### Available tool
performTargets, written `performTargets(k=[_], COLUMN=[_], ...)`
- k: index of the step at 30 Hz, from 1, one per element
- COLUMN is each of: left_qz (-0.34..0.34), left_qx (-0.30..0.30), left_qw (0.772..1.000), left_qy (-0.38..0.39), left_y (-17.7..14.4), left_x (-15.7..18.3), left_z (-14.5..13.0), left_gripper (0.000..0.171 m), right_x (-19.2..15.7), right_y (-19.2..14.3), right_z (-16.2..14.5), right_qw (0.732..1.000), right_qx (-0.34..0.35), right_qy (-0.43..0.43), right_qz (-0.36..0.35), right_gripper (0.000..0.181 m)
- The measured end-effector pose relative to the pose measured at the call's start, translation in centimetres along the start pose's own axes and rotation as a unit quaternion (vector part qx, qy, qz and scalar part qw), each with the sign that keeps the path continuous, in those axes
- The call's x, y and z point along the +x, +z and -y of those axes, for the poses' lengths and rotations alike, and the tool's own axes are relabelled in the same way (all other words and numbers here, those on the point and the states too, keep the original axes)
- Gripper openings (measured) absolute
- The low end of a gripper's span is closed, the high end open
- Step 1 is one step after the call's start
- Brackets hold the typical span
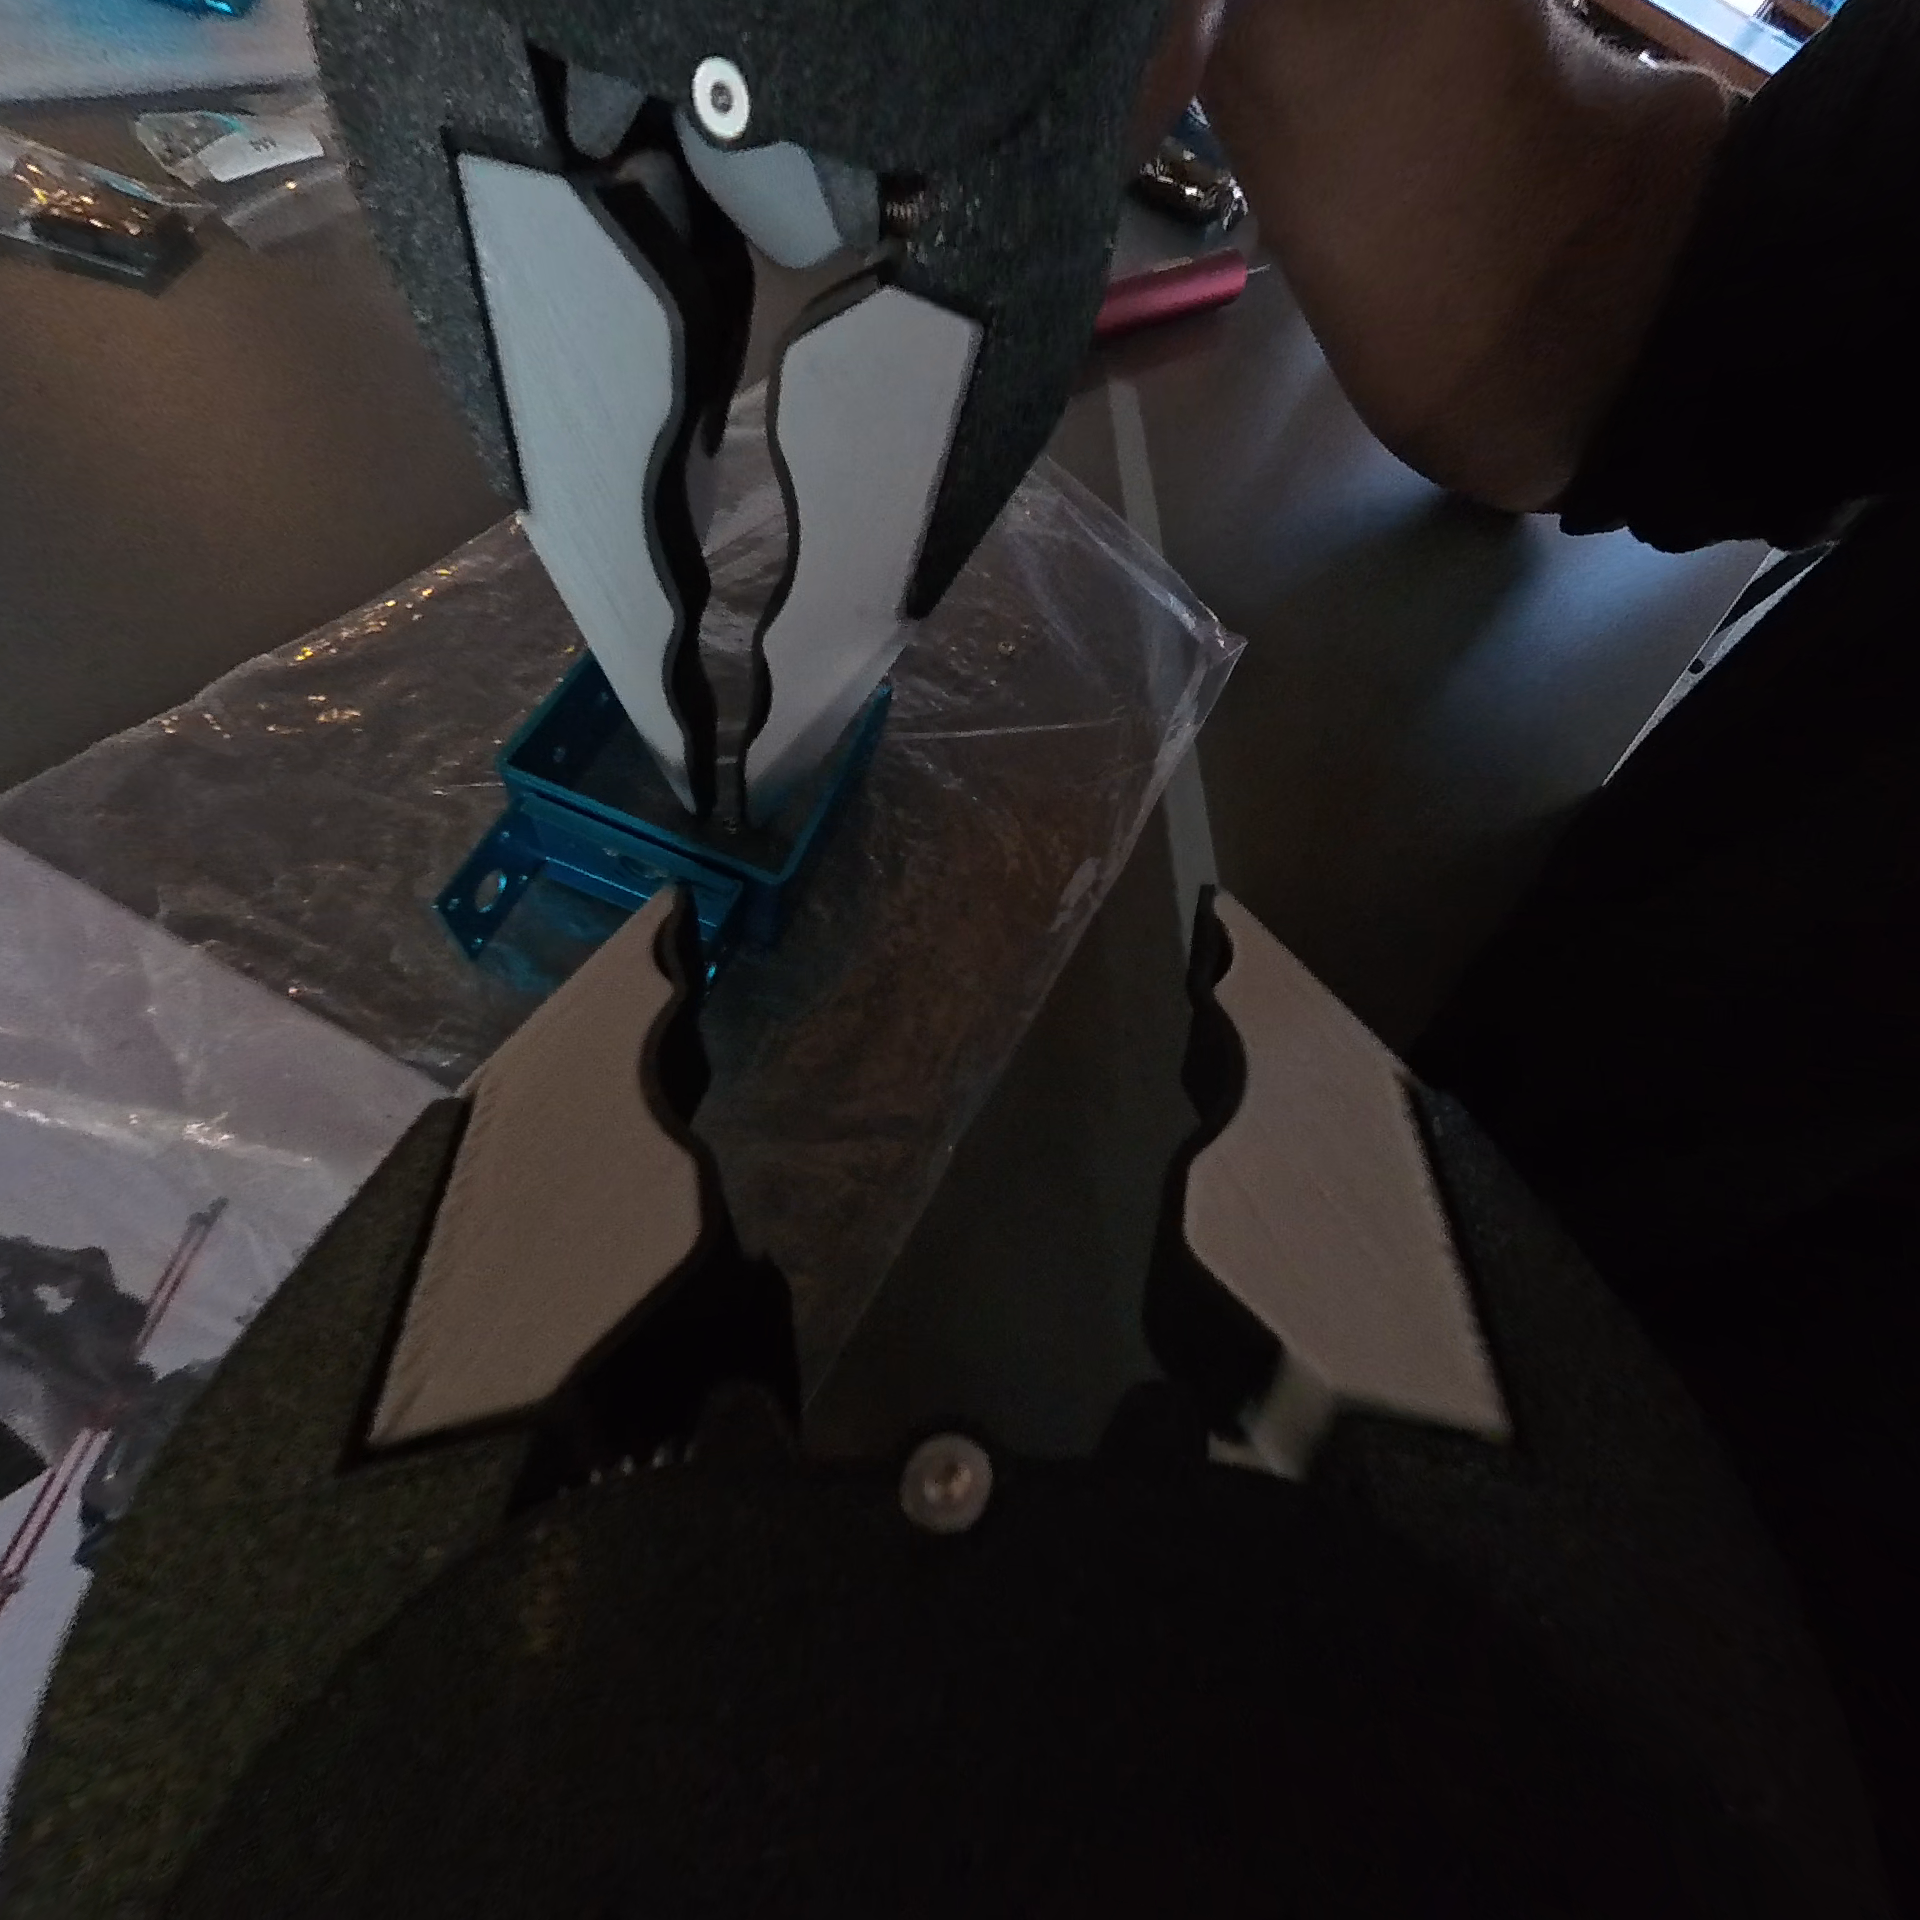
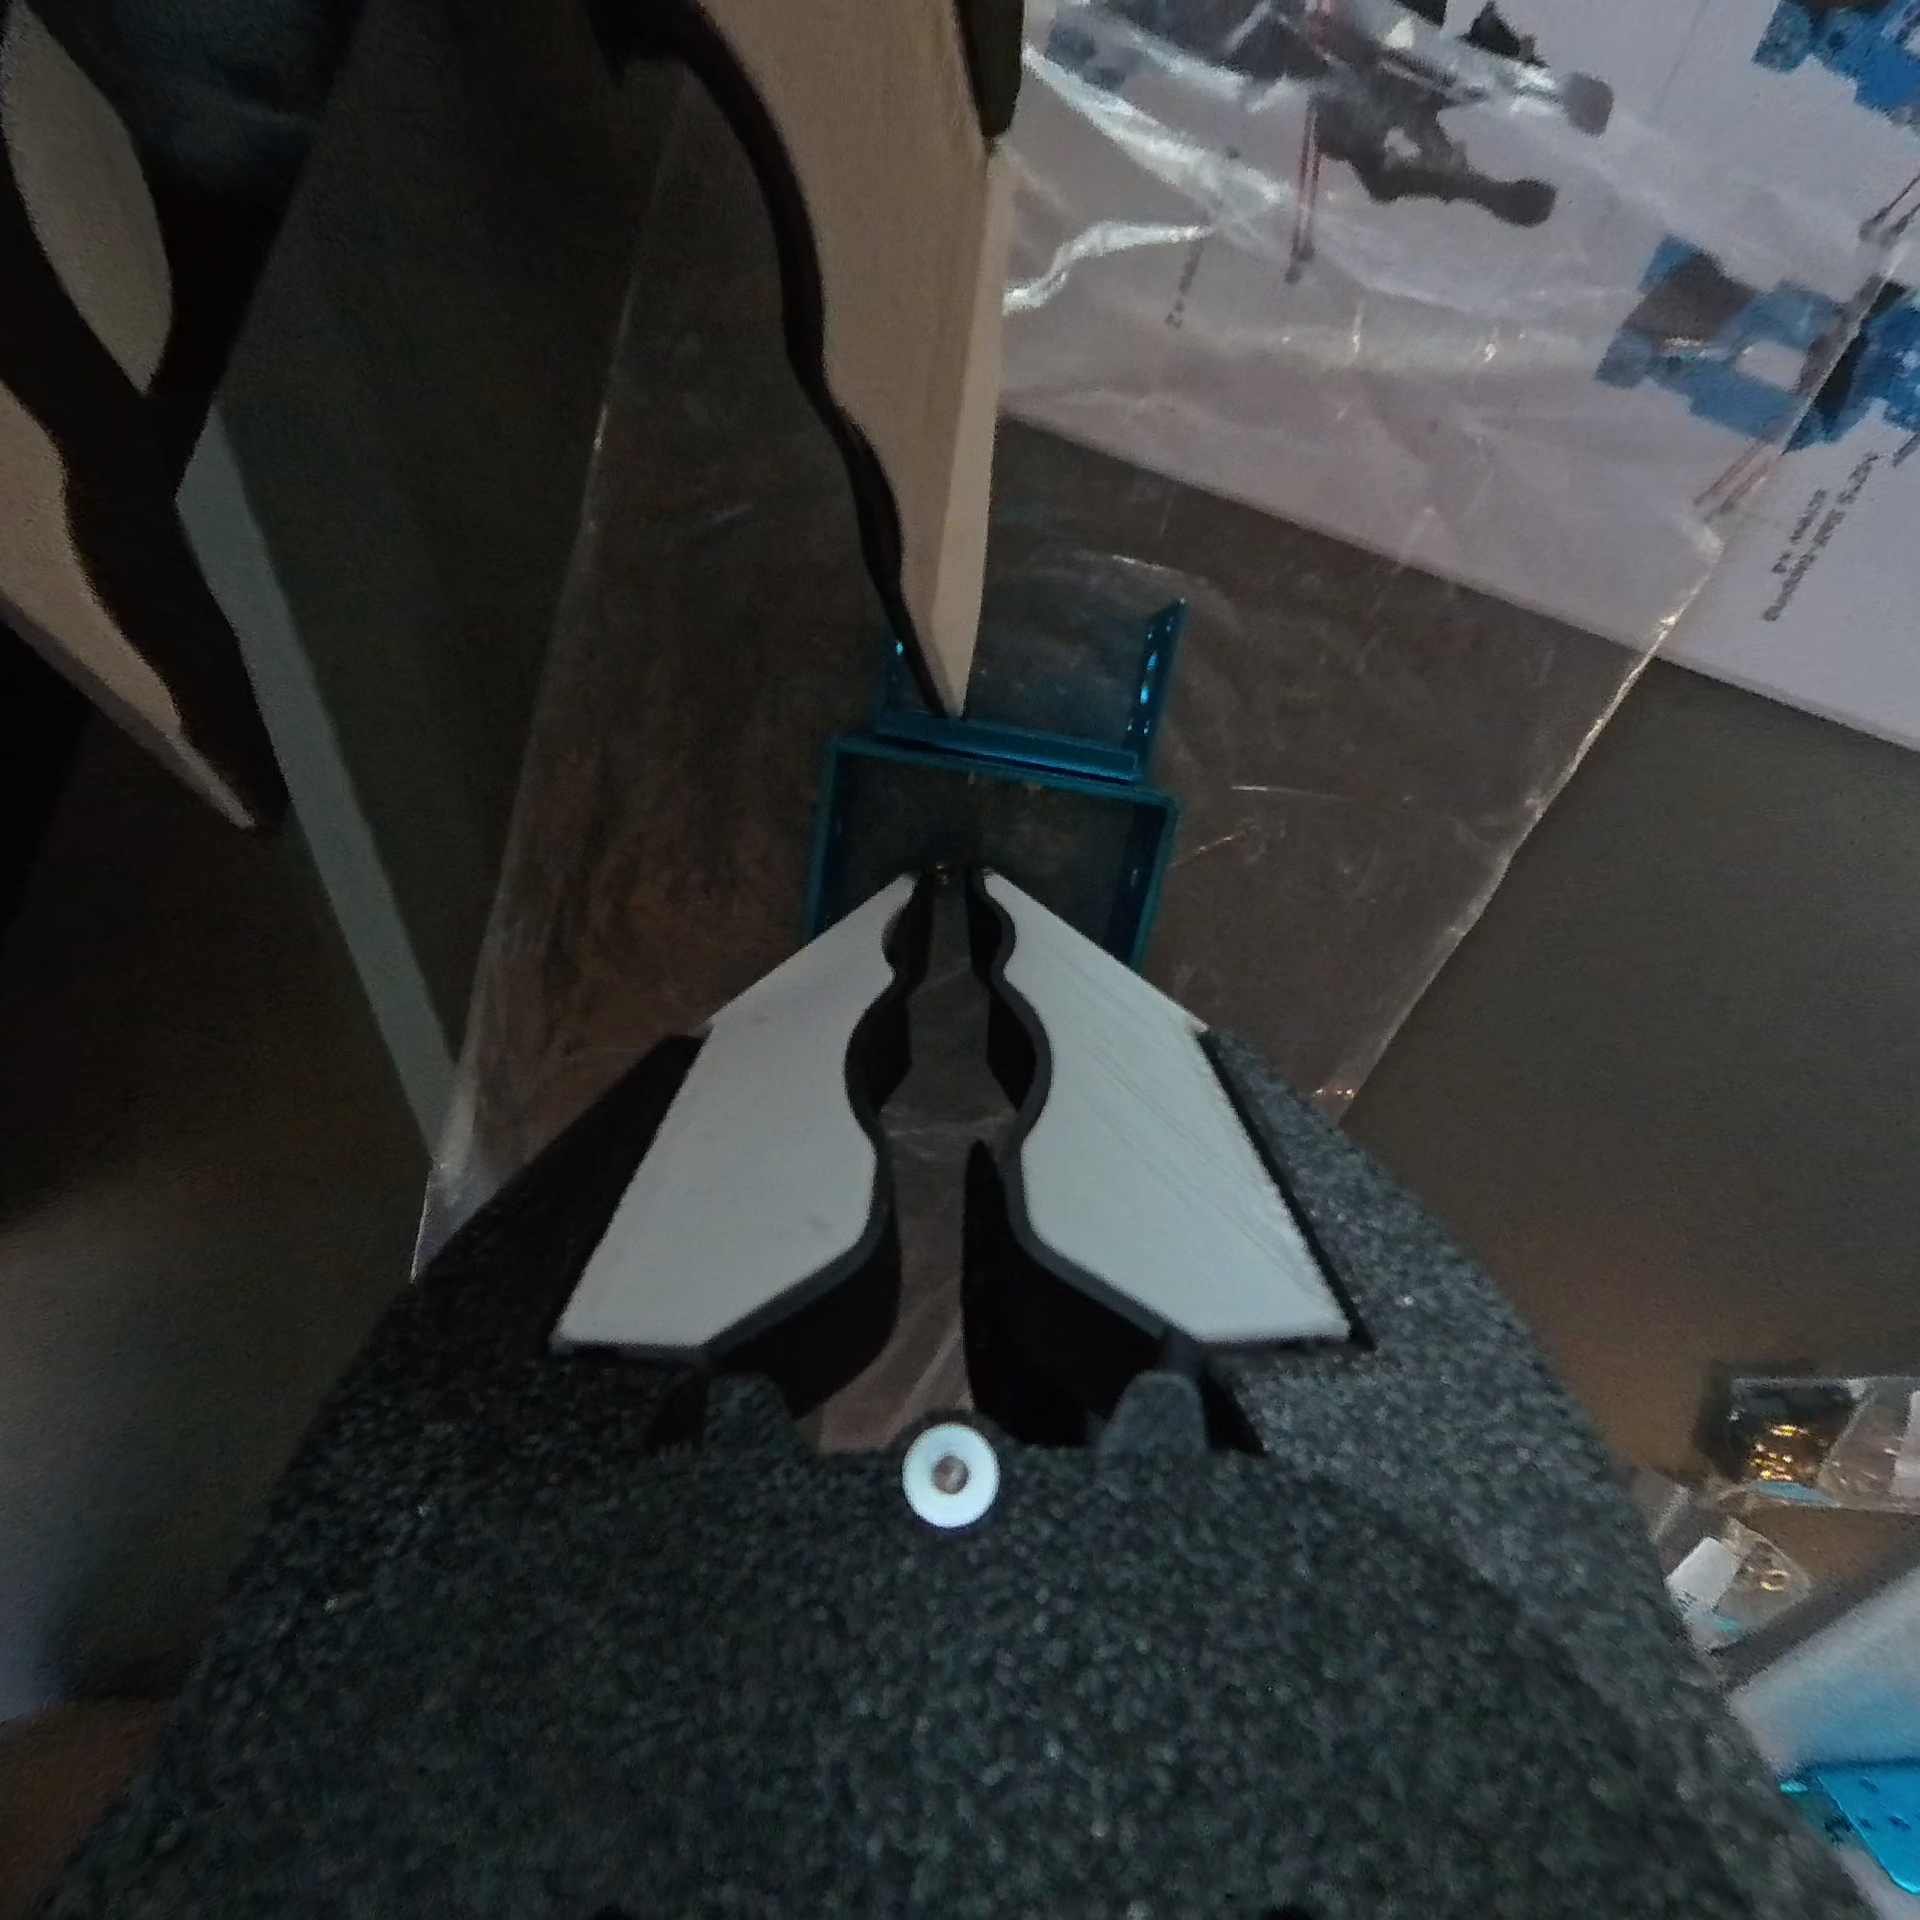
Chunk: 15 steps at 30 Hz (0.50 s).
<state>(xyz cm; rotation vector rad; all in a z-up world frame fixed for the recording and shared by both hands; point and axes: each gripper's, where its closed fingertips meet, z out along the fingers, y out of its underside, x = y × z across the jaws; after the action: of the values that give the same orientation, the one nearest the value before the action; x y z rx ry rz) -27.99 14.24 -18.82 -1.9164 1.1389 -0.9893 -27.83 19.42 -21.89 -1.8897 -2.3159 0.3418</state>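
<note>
Two blue metal U-brackets stand joined on a clear plastic bag: a larger one and a smaller one. My right gripper reaches down into the larger bracket and is shut on a small screw, held at the wall where the two meet. It also shows from above in the left wrist view. My left gripper is wide open and holds nothing. One of its fingers rests its tip on the smaller bracket's edge.
The clear plastic bag lies on a dark table. A printed sheet in a plastic sleeve lies beside it. Small bags of parts and a red cylinder lie farther off. A person's arm is at the upper right.
</note>
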Motion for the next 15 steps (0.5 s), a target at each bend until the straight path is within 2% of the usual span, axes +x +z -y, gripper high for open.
performTargets(k=[15], left_qz=[0.002], left_qx=[0.0], left_qw=[1.0], left_qy=[-0.004], left_y=[-0.02], left_x=[-0.1], left_z=[0.0], left_gripper=[0.093], right_x=[-0.17], right_y=[0.03], right_z=[0.14], right_qw=[1.0], right_qx=[0.001], right_qy=[-0.009], right_qz=[-0.006], right_gripper=[0.007])
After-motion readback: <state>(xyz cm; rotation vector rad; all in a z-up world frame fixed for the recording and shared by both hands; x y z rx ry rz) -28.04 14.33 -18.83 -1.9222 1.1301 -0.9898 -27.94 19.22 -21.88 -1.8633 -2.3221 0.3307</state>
